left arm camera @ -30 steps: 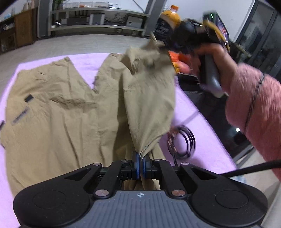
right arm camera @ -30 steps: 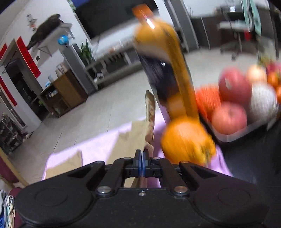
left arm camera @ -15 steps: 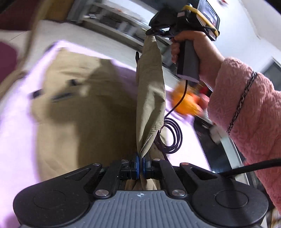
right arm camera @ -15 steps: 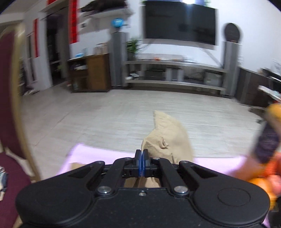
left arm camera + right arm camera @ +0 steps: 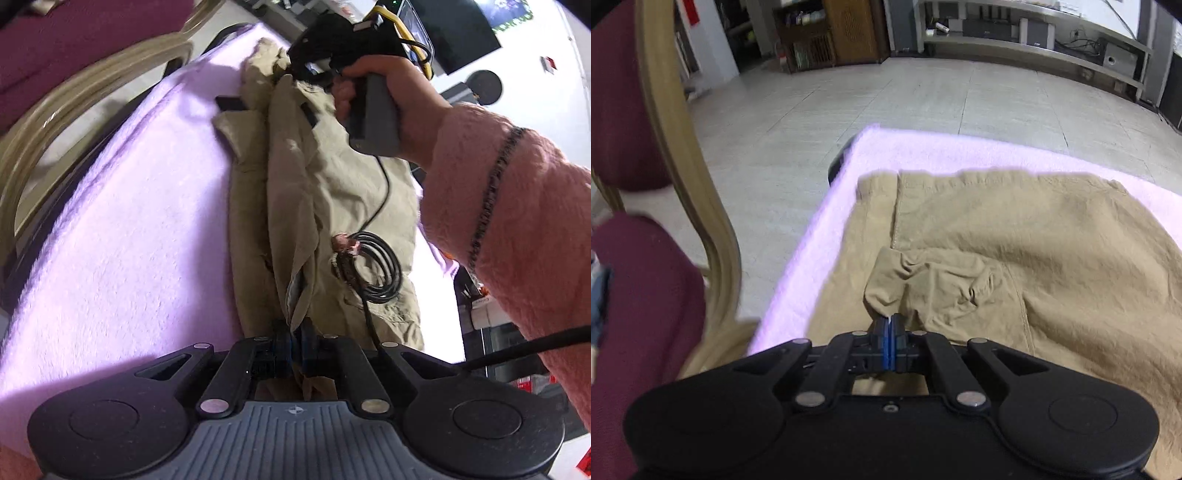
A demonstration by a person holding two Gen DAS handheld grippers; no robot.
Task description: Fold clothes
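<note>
both grippers clamp the khaki trousers [image 5: 332,206] over the lilac blanket [image 5: 122,240].

the left gripper [image 5: 293,338] pinches a fabric edge between its blue pads at the near end of the garment, which stretches away from it in a long doubled strip. the right gripper [image 5: 888,325] is clenched on a bunched fold just ahead of its tips, the rest of the cloth lying flat beyond. only the left view shows the person's hand [image 5: 384,92] in a pink sleeve [image 5: 517,229] holding the other tool, with a coiled black cable [image 5: 376,269] on the cloth. only the right view shows the tiled floor [image 5: 886,96] and a maroon chair [image 5: 639,280]. the fabric is wrinkled, with black tabs near the far end.
</note>
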